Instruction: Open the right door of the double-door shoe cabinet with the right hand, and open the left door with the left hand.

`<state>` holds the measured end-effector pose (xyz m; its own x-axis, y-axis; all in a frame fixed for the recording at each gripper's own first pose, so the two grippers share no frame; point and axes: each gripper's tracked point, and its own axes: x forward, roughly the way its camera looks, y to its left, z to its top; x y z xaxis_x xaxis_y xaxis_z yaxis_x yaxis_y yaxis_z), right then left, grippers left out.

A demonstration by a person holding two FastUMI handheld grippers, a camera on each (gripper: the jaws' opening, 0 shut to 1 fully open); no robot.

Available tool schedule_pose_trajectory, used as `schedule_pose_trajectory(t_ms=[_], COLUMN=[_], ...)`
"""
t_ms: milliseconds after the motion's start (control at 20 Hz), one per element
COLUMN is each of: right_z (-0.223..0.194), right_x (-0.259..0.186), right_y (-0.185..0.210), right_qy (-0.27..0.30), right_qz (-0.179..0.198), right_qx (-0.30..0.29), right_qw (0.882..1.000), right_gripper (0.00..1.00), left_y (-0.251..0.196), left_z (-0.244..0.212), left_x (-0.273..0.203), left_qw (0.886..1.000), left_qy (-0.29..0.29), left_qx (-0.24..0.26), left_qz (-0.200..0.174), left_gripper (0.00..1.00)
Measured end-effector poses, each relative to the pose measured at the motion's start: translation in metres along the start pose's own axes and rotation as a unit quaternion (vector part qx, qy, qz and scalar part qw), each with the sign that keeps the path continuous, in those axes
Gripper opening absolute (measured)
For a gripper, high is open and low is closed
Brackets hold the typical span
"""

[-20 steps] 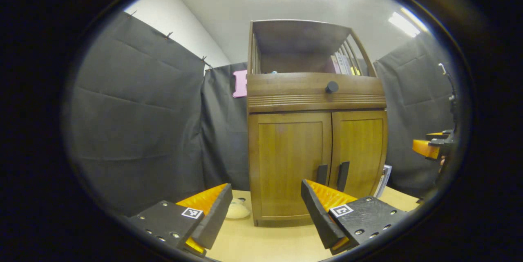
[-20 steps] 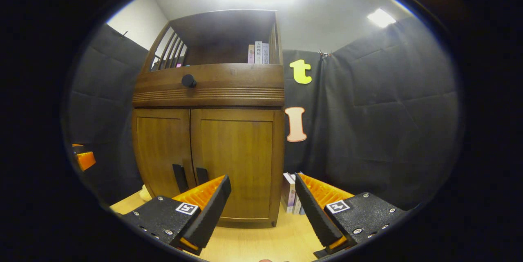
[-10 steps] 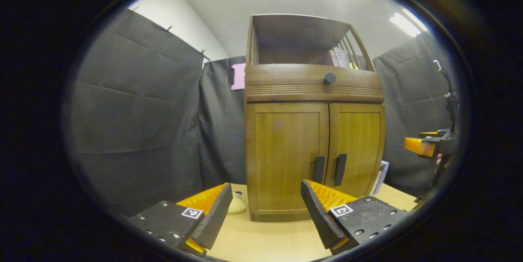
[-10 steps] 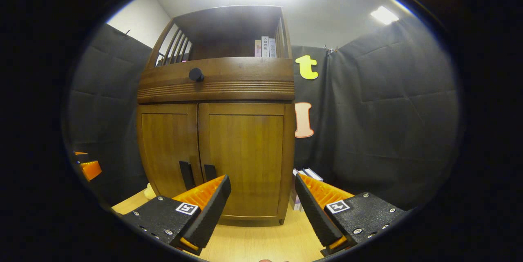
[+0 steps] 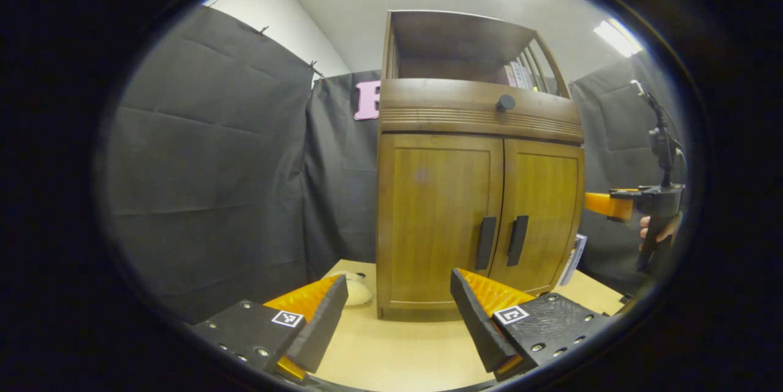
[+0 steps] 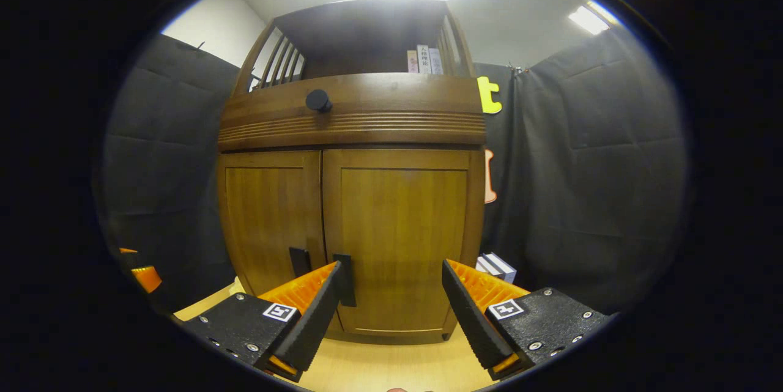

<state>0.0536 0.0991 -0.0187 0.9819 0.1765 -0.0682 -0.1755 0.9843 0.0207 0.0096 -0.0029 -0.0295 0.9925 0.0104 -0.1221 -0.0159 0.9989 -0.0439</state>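
Shoe cabinet doors first: in the left gripper view the brown wooden double-door shoe cabinet (image 5: 477, 196) stands on the pale wooden tabletop (image 5: 397, 355) at about one o'clock from your left gripper (image 5: 399, 318), whose fingers are spread wide with nothing between them. Both panels are shut; the left door (image 5: 437, 221) carries a dark vertical bar handle (image 5: 486, 234) at its inner edge, just beside the matching handle (image 5: 517, 240) of the right door (image 5: 541, 214). Judging by the solid wood, the doors will feel stiff and fairly weighty on their hinges, and a bare panel offers no purchase, so take each by its bar handle and pull outward. The open shelf on top holds a few upright books (image 5: 520, 74), and a black round knob (image 5: 505, 103) sits on the band below it. At three o'clock your right gripper (image 5: 612, 203) hovers, held by a hand (image 5: 657, 230). In the right gripper view, your right gripper (image 6: 391, 312) is also spread wide and empty, the right door's handle (image 6: 346, 279) near its left finger at eleven o'clock, apparently not yet touched. More books (image 6: 497, 266) stand on the table beside the cabinet's right flank, at one o'clock.
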Motion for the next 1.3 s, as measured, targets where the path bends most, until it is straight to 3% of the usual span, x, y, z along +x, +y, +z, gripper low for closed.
schedule_pose_trajectory(t_ms=[50,100,250,300,650,750,800,1000,1150,1250,1300], right_z=[0.001,0.002,-0.001,-0.004,-0.04,-0.052,-0.059,-0.077,-0.081,-0.077,-0.075], right_x=[0.007,0.015,0.041,0.051,0.117,0.134,0.142,0.156,0.163,0.168,0.165], right_y=[0.01,0.019,0.038,0.043,0.057,0.057,0.057,0.056,0.059,0.066,0.064], right_qy=[0.001,0.002,0.005,0.008,0.044,0.056,0.063,0.09,0.105,0.105,0.103], right_qz=[0.011,0.019,0.03,0.032,0.02,0.015,0.013,0.008,0.018,0.022,0.01], right_qx=[0.002,0.0,-0.006,-0.004,-0.008,-0.007,-0.005,0.009,0.014,0.01,0.005], right_qw=[1.0,1.0,1.0,0.999,0.999,0.998,0.998,0.996,0.994,0.994,0.995], right_gripper=[0.96,0.97,0.96,0.96,0.96,0.98,0.98,0.98,0.9,0.78,0.64], left_y=[0.0,0.0,0.002,0.003,0.003,0.007,0.007,0.006,0.003,0.0,-0.001], left_z=[0.002,0.002,0.0,-0.001,0.004,-0.001,-0.001,-0.004,-0.003,-0.002,0.0], left_x=[0.0,0.0,0.001,0.001,-0.001,0.004,0.005,0.004,0.007,0.013,0.013], left_qw=[1.0,1.0,1.0,0.999,0.997,0.996,0.995,0.995,0.995,0.995,0.996], left_qy=[0.003,0.008,0.019,0.022,0.056,0.069,0.074,0.083,0.085,0.084,0.082], left_qx=[0.0,-0.001,-0.009,-0.01,-0.009,-0.011,-0.011,-0.014,-0.013,-0.008,-0.007], left_qz=[0.004,0.007,0.017,0.021,0.053,0.059,0.063,0.06,0.051,0.046,0.043], left_gripper=[1.0,0.88,0.88,1.0,1.0,0.88,1.0,1.0,1.0,1.0,1.0])
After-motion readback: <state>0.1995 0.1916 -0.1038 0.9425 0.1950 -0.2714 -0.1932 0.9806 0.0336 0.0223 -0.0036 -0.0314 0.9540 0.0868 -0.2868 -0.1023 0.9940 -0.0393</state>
